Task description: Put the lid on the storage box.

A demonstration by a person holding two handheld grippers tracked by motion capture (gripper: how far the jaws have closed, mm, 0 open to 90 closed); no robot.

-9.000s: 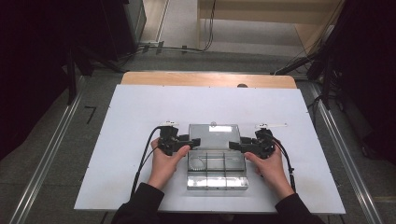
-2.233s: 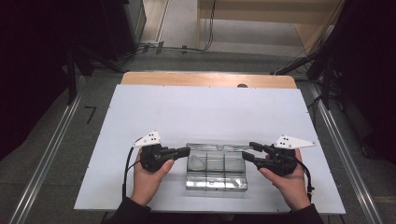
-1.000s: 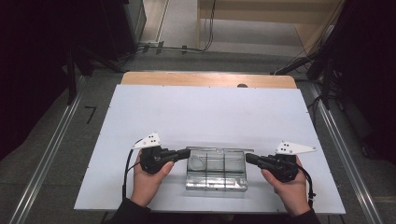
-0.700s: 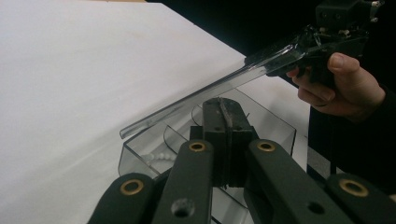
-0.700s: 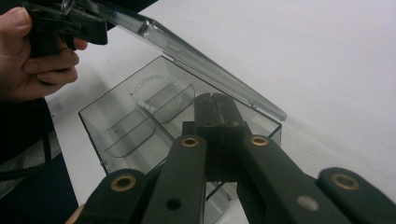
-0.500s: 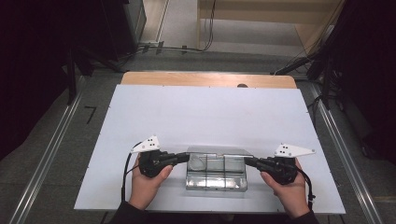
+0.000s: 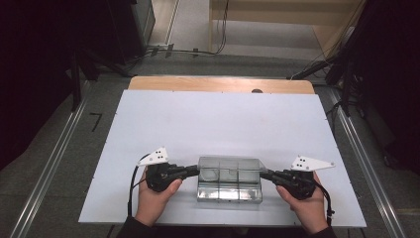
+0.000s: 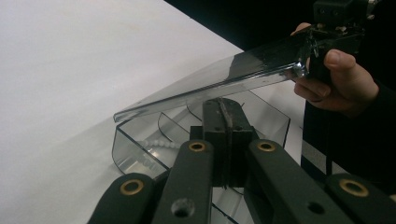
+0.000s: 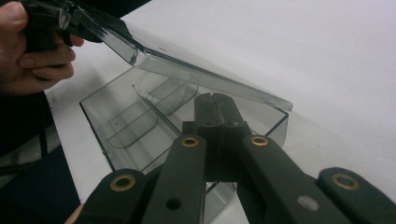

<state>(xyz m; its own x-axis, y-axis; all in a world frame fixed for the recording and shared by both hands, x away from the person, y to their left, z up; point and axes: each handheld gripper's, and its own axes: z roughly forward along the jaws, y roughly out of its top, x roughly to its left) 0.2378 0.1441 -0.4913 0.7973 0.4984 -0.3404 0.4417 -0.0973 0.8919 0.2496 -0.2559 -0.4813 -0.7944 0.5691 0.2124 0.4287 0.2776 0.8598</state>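
Observation:
A clear plastic compartment box [image 7: 229, 191] stands near the front edge of the white board. Its hinged clear lid [image 7: 229, 166] slants up over it, half raised. My left gripper [image 7: 197, 171] is shut on the lid's left front corner. At the right front corner my right gripper [image 7: 262, 174] is shut on it too. In the left gripper view the shut jaws [image 8: 224, 105] meet the lid [image 8: 224, 77], and the other gripper [image 8: 308, 56] pinches its far end. The right gripper view mirrors this: gripper [image 9: 212, 100], lid [image 9: 187, 70], box [image 9: 116, 121]. A row of small white beads [image 9: 144, 93] lies inside.
The white board [image 7: 218, 124] stretches bare behind and beside the box, with a wooden table edge [image 7: 220, 84] at the back. Metal floor rails [image 7: 49, 168] run along both sides, and cables [image 7: 198, 49] lie on the floor beyond. Each gripper is held in a hand [image 7: 153, 198].
Both grippers have drifted slightly toward the near edge, and the lid between them leans a little lower over the box. The box itself has stayed put.

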